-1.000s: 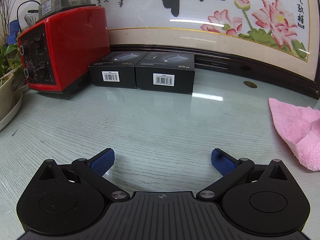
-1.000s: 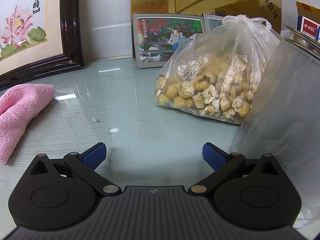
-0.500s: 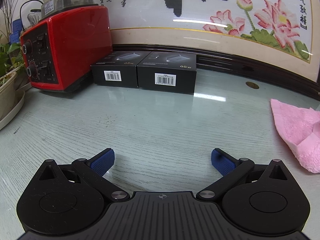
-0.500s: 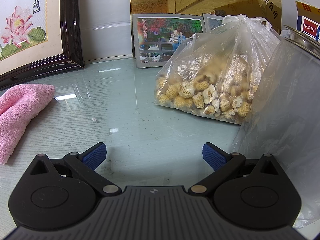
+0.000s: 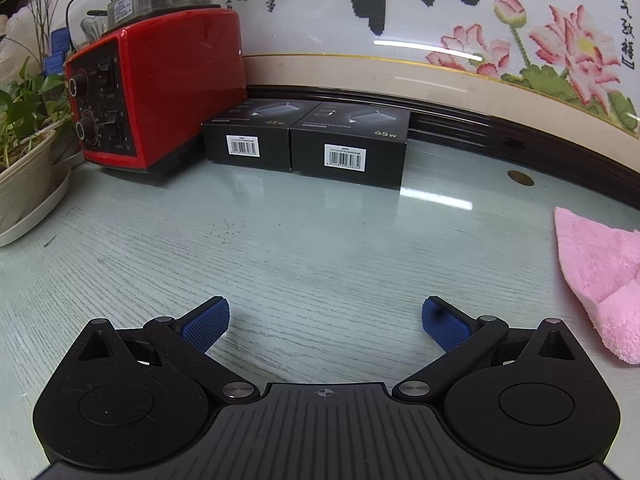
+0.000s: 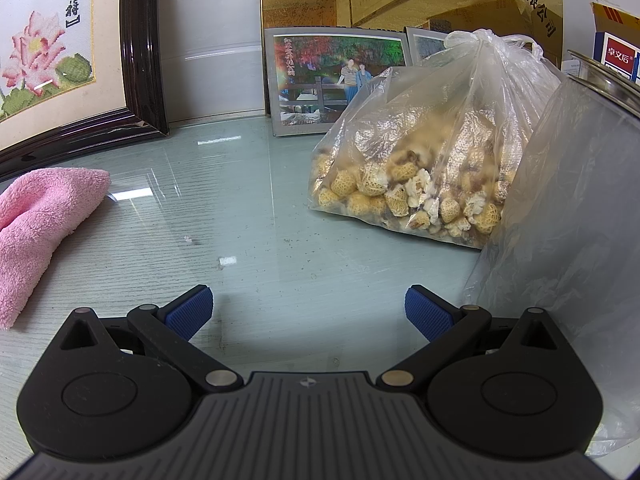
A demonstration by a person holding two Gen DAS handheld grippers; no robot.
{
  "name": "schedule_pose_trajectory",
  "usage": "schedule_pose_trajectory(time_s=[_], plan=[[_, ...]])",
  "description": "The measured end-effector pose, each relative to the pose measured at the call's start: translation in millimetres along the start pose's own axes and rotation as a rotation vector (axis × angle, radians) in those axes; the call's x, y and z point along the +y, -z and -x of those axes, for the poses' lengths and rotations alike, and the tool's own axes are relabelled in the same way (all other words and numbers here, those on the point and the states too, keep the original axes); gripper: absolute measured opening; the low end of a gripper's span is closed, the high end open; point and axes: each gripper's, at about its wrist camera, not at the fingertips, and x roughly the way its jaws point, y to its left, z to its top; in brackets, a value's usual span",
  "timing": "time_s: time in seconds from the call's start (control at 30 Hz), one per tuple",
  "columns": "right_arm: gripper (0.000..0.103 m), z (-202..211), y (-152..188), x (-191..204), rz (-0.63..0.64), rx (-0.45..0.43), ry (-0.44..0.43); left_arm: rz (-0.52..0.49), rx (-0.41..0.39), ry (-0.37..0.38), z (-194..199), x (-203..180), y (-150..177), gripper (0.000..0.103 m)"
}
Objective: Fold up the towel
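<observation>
A pink towel [image 5: 600, 268] lies folded on the glass-topped table, at the right edge of the left wrist view. The same towel [image 6: 40, 220] shows at the left edge of the right wrist view, thick and doubled over. My left gripper [image 5: 325, 320] stands open above bare table, well to the left of the towel, with nothing between its blue pads. Over the table to the right of the towel, my right gripper [image 6: 308, 312] is also open and holds nothing.
A red blender base [image 5: 160, 92] and two black boxes [image 5: 304, 140] stand at the back left, a potted plant [image 5: 24, 160] at the far left. A framed embroidery [image 5: 440, 40] leans behind. A plastic bag of dried mushrooms [image 6: 432, 152], a wrapped pot [image 6: 572, 240] and a photo frame [image 6: 340, 80] crowd the right.
The left wrist view has drifted slightly left, so the towel sits a little further toward its right edge. The right gripper has not moved.
</observation>
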Motion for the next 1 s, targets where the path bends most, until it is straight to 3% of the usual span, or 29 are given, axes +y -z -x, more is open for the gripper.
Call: schedule_pose_trajectory(time_s=[0.53, 0.67, 0.8, 0.9, 1.0], plan=[[0.103, 1.9, -0.5, 3.1, -0.01, 0.005, -0.001, 0.005, -0.001, -0.007, 0.8, -5.7, -0.1, 0.103], [0.103, 16.3, -9.0, 19.3, -0.025, -0.01, -0.095, 0.006, -0.001, -0.006, 0.9, -5.8, -0.2, 0.103], [0.103, 40.2, -29.4, 63.3, 0.035, -0.076, -0.211, 0.006, -0.001, -0.005, 0.8, -5.6, -0.6, 0.103], [0.103, 51.8, -45.1, 117.9, 0.117, -0.107, -0.356, 0.005, -0.001, -0.004, 0.2, -5.1, -0.8, 0.103], [0.097, 53.7, -54.7, 175.4, 0.212, -0.098, -0.427, 0.003, -0.001, -0.002, -0.2, -5.0, -1.0, 0.103]])
